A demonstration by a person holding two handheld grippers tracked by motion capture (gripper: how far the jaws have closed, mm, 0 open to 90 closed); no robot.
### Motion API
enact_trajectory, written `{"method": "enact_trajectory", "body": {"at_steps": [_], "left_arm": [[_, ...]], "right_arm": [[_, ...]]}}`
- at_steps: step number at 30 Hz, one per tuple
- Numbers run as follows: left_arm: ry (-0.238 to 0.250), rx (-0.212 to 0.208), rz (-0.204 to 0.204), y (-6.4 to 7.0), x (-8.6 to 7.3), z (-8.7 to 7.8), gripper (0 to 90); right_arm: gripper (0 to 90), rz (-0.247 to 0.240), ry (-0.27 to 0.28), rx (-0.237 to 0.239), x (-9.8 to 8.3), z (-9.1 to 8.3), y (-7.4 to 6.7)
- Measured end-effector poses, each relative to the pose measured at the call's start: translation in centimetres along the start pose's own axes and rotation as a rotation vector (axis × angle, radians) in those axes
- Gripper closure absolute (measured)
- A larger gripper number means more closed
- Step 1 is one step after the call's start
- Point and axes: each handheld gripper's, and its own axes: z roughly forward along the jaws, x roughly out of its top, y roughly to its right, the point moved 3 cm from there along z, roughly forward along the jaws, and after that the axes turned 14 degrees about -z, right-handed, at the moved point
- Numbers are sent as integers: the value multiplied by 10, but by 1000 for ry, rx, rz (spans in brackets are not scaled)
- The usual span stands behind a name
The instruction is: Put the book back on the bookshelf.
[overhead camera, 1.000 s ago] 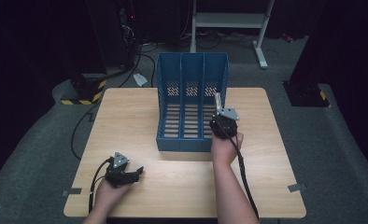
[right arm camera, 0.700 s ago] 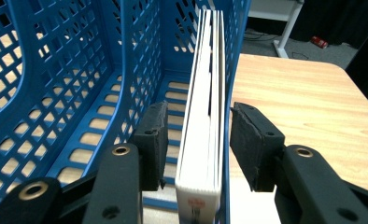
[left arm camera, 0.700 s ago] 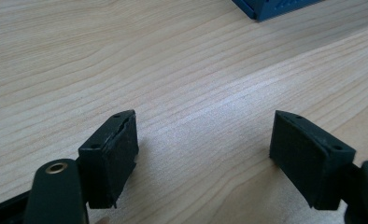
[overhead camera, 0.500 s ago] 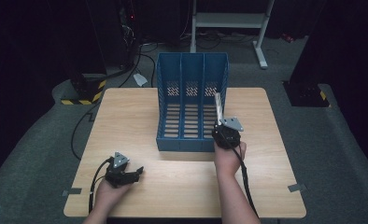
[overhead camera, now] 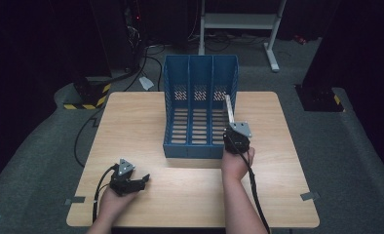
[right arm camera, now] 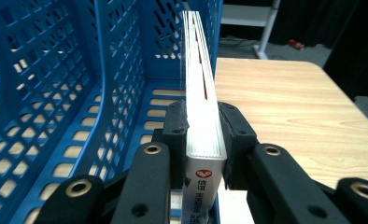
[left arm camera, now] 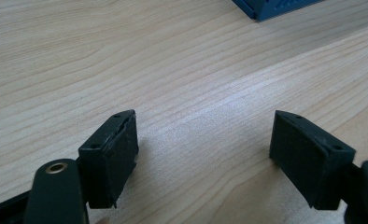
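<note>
Wooden table (overhead camera: 141,117) holds everything here. On the left side of the high view, the left gripper (overhead camera: 140,182) rests low on the bare wood near the front edge. Its jaws are spread wide with nothing between them, so that hand seems to be just waiting out of the way.

In the middle stands a blue file rack (overhead camera: 200,73) with three slots, its open side facing the person, so things can slide in from the front.

On the right, the right gripper (overhead camera: 233,130) is at the front of the rack's right slot. Its jaws have just been closing, and now they pinch a thin white book (right arm camera: 201,116) from both sides. The book stands up on its edge, lined up with the slot wall. Held like that, it probably fits neatly and stays upright inside.
</note>
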Motion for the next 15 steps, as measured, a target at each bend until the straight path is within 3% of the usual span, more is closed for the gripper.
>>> {"method": "enact_trajectory", "body": {"at_steps": [15], "left_arm": [[0,-1,0,0,0,0,237]], "right_arm": [[741,-2,-11,-49,3,5,-3]]}}
